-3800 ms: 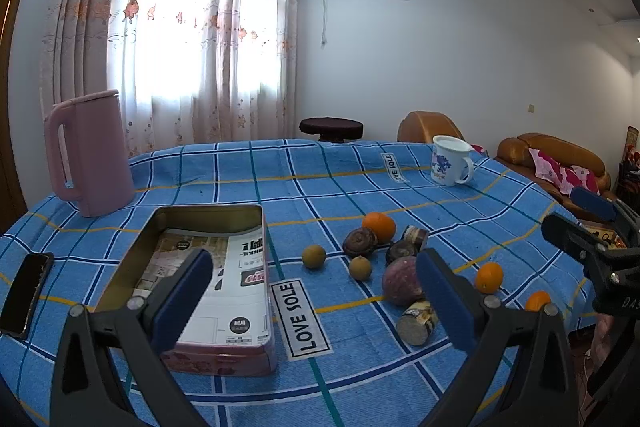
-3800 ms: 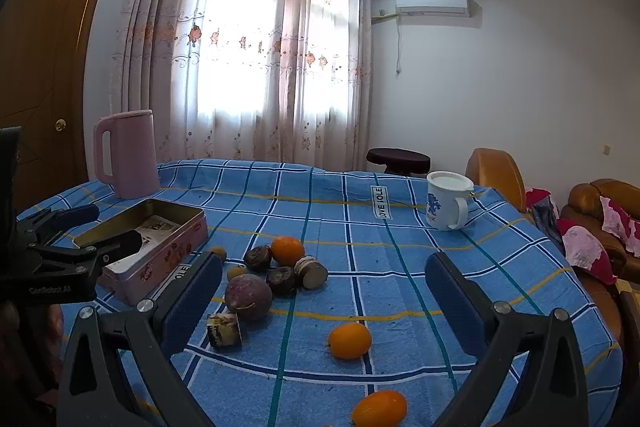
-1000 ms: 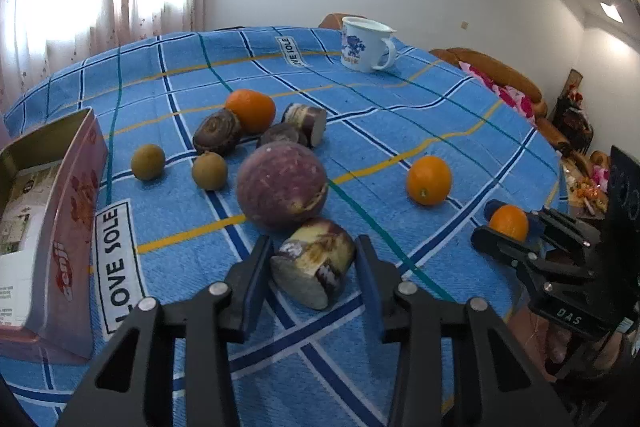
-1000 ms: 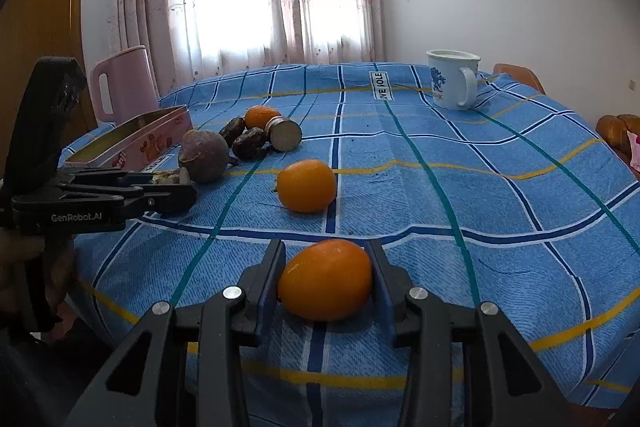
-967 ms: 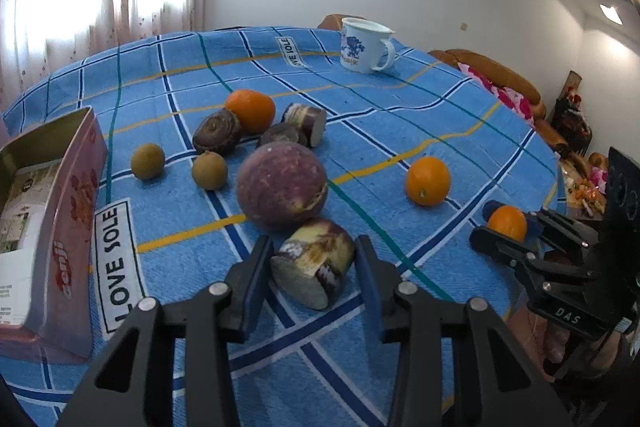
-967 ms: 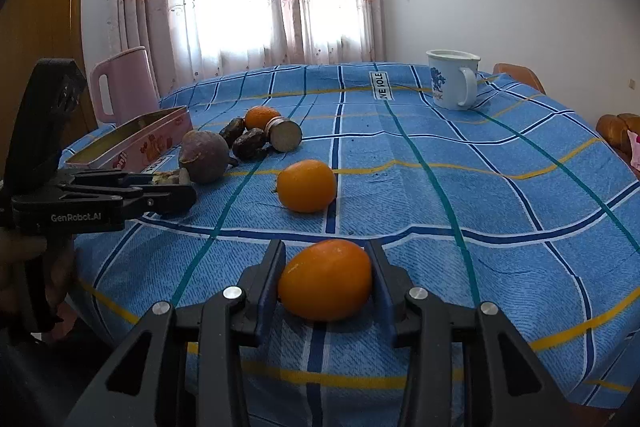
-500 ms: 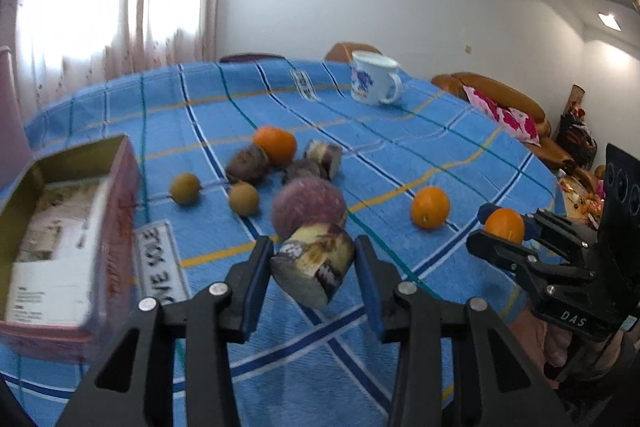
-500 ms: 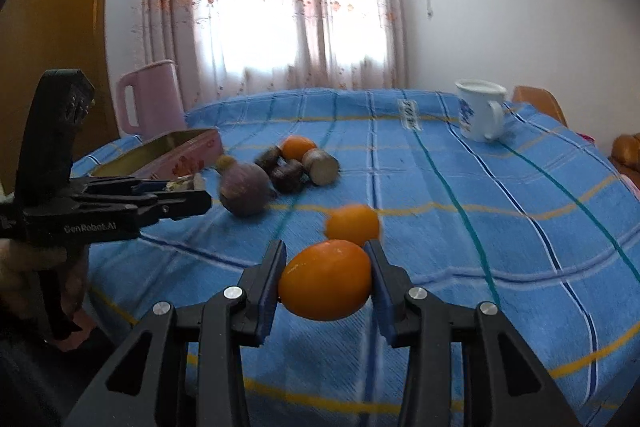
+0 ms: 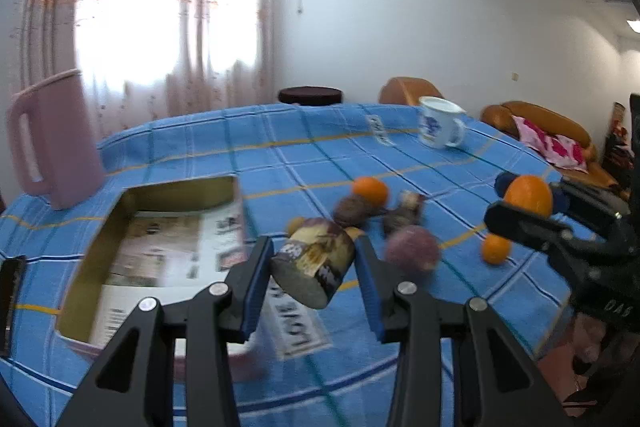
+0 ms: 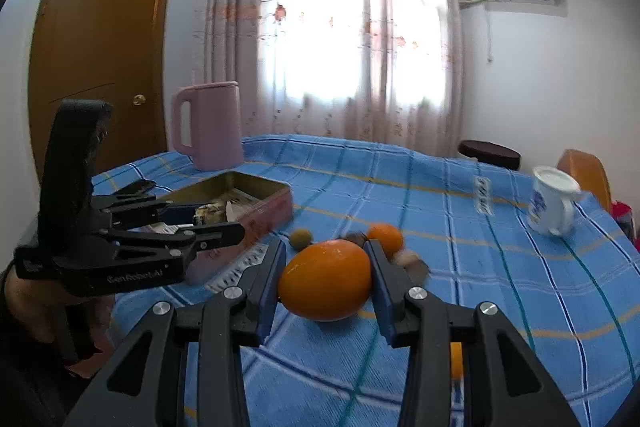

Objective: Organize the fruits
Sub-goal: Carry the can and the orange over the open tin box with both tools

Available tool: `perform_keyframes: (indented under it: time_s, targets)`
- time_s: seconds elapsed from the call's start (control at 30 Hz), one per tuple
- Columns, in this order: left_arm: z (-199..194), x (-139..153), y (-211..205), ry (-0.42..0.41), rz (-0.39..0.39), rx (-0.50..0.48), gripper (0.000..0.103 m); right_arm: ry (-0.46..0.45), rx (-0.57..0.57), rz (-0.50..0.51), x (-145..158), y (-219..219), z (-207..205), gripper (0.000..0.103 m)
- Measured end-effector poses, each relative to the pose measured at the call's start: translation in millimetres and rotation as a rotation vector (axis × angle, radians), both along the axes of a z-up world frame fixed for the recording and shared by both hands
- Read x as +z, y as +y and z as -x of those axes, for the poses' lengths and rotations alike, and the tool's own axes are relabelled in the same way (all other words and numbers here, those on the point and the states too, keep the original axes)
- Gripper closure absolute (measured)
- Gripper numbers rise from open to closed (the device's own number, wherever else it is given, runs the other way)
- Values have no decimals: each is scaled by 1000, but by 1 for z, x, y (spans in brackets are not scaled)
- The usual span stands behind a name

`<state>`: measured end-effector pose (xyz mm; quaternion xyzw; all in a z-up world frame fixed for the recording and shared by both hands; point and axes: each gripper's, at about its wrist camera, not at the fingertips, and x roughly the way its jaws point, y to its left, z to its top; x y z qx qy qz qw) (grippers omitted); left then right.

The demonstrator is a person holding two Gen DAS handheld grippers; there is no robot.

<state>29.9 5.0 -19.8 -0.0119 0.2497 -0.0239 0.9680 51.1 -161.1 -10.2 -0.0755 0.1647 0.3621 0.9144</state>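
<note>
Two items in transit, both off the cloth near the tin (image 9: 176, 195). Left gripper (image 9: 316, 269): pads clamped on a cut cane-like stub (image 9: 314, 265), beside the tin's near corner; probably stiff, light, round, apt to roll, so best taken across its barrel. Right gripper (image 10: 326, 277): closed on an orange (image 10: 325, 281), right of the tin; likely smooth, yielding, wanting mild pressure at its widest girth. Right wrist view alone shows the door (image 10: 100, 59); left alone the sofa (image 9: 548, 135).
</note>
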Motion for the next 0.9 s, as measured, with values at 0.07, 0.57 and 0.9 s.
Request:
perform_keyframes:
  time_s: [0.07,0.57,0.9]
  targets:
    - [0,3,13,-6,8,27,60,-5,23,0,6,11,-4,61]
    - [-14,-1,72,15,4,157,60,1,160,29,39,92,-39,61]
    - [-22,-2,95,38,-14,198,60,54,205,59,21,139,-54,61]
